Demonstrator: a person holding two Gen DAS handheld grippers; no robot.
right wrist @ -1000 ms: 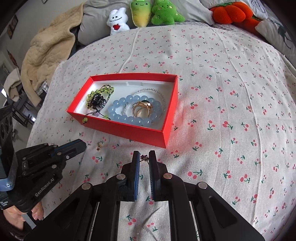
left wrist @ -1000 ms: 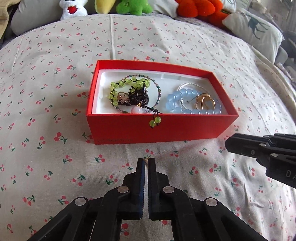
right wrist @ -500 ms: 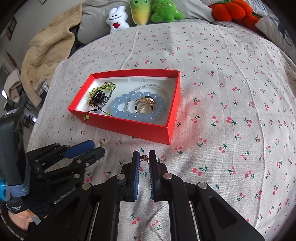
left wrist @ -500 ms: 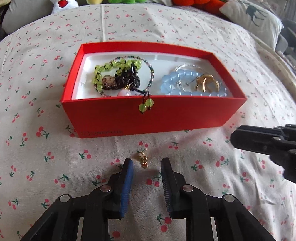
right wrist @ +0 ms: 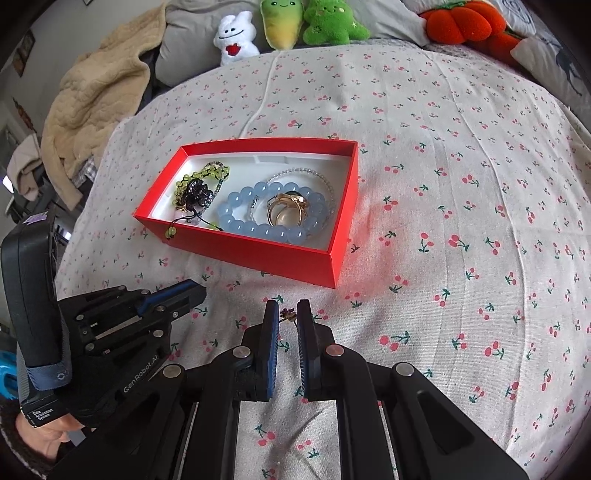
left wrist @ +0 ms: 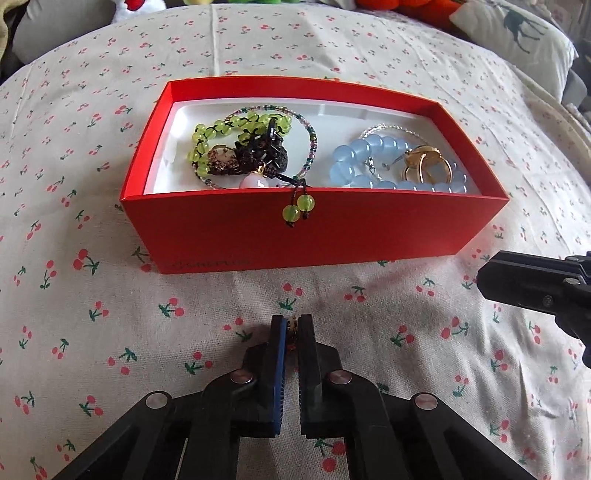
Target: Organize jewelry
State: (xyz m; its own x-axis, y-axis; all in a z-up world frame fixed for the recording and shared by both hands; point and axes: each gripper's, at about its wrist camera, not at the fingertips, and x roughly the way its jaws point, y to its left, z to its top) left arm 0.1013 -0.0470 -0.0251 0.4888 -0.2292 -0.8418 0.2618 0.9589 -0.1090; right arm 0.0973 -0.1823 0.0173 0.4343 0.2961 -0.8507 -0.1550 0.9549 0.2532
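Half a second ago the left gripper (left wrist: 291, 328) stood spread around a small gold earring (left wrist: 292, 326) on the cherry-print bedspread (left wrist: 92, 314); its jaws have since come together and now pinch that earring at their tips, and the red box (left wrist: 314, 236) looms larger ahead. In the right wrist view the left gripper (right wrist: 192, 290) reaches in from the left, near the box's front wall. The box holds, from left to right, a green bead bracelet (left wrist: 229, 136) tangled with a dark charm, two of its beads dangling over the front rim, then a blue bead bracelet (left wrist: 354, 155) with gold rings (left wrist: 424, 166) on top. The right gripper (right wrist: 288, 314) sits just before the box's near corner, jaws narrowed on a second small earring (right wrist: 286, 314) at their tips. Bare bedspread lies open to the right of the box; plush toys (right wrist: 295, 26) line the far edge.
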